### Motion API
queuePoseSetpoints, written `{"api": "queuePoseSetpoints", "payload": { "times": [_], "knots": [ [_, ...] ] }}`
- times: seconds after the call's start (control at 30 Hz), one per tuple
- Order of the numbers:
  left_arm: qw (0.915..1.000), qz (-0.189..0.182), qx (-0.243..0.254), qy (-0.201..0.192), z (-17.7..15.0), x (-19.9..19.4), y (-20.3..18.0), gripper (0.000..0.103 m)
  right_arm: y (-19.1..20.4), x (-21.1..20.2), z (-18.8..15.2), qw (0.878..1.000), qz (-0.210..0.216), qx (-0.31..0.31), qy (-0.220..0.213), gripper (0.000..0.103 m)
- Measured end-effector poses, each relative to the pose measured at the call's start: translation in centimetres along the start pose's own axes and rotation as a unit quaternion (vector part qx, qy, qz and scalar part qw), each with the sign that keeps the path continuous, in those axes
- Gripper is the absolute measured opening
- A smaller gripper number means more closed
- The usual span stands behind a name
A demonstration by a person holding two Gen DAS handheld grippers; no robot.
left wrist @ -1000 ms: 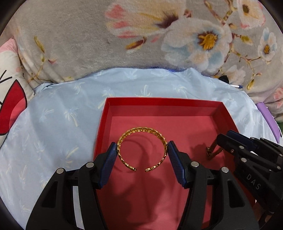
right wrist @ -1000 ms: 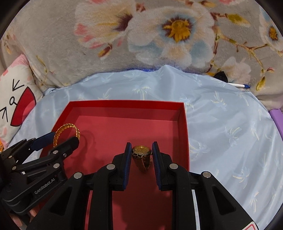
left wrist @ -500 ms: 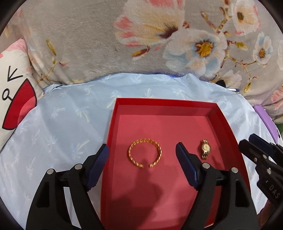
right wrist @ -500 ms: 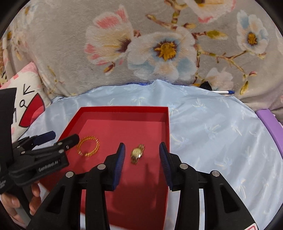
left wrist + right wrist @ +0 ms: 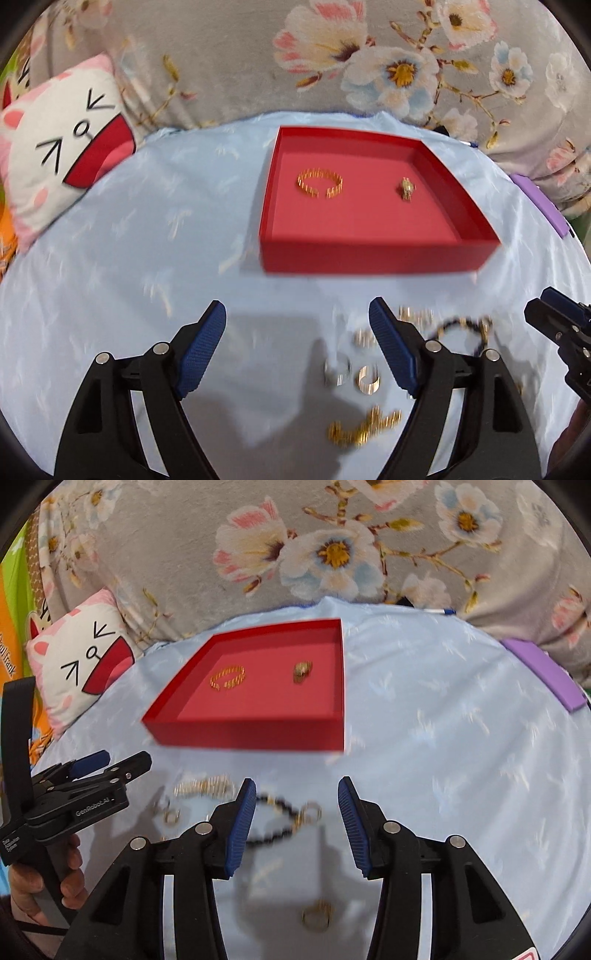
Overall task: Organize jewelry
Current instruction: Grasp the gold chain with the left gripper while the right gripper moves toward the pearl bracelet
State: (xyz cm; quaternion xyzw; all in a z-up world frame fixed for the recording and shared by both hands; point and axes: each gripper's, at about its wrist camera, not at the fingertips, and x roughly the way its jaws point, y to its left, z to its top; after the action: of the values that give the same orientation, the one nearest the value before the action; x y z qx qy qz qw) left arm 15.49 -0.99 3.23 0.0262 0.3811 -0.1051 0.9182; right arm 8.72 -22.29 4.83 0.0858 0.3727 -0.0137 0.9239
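Observation:
A red tray [image 5: 369, 254] [image 5: 251, 733] lies on the light blue cloth. A gold cuff bracelet [image 5: 320, 183] [image 5: 228, 676] and a small gold watch [image 5: 405, 188] [image 5: 301, 671] lie inside it. Loose jewelry lies on the cloth in front of the tray: a black bead bracelet [image 5: 280, 823] [image 5: 461, 326], gold chains [image 5: 364, 430] [image 5: 205, 786] and rings [image 5: 367, 380] [image 5: 317, 917]. My left gripper [image 5: 297, 345] is open and empty above the cloth, left of the pieces. My right gripper [image 5: 293, 821] is open and empty, over the bead bracelet.
A cat-face pillow [image 5: 62, 155] lies at the left. A grey floral blanket [image 5: 332, 55] rises behind the cloth. A purple object [image 5: 543, 672] sits at the right edge, and a pen [image 5: 439, 611] lies at the back.
Both grippers have let go of the cuff and the watch in the tray, opened, and pulled back toward me to above the loose jewelry in front of the tray.

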Motion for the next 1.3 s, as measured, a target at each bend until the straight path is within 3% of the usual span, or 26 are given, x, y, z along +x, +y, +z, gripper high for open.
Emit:
{"api": "queuePoseSetpoints", "payload": {
  "times": [0.3,0.57,0.8,1.17,1.3],
  "knots": [
    [0.9998,-0.008,0.001,0.018,-6.0,-2.3,-0.6,0.077,-0.5,-1.4,-6.0,1.0,-0.003,0.022,0.02,0.046],
    [0.9993,-0.024,0.013,0.028,-6.9,-1.8,-1.5,0.069,-1.6,-1.4,-7.7,0.999,0.003,0.044,0.029,0.046],
    [0.9985,-0.03,0.027,0.038,-6.9,-1.3,-2.2,0.054,-1.5,-1.5,-7.8,0.999,0.003,0.045,0.027,0.046],
    [0.9966,-0.064,0.034,0.038,-6.9,-1.3,-2.5,0.005,-1.5,-1.5,-7.7,0.999,0.002,0.042,0.026,0.046],
    [0.9966,-0.069,0.027,0.037,-6.8,-1.6,-2.2,0.003,-1.5,-1.5,-7.7,0.999,0.002,0.042,0.026,0.046]
  ]
}}
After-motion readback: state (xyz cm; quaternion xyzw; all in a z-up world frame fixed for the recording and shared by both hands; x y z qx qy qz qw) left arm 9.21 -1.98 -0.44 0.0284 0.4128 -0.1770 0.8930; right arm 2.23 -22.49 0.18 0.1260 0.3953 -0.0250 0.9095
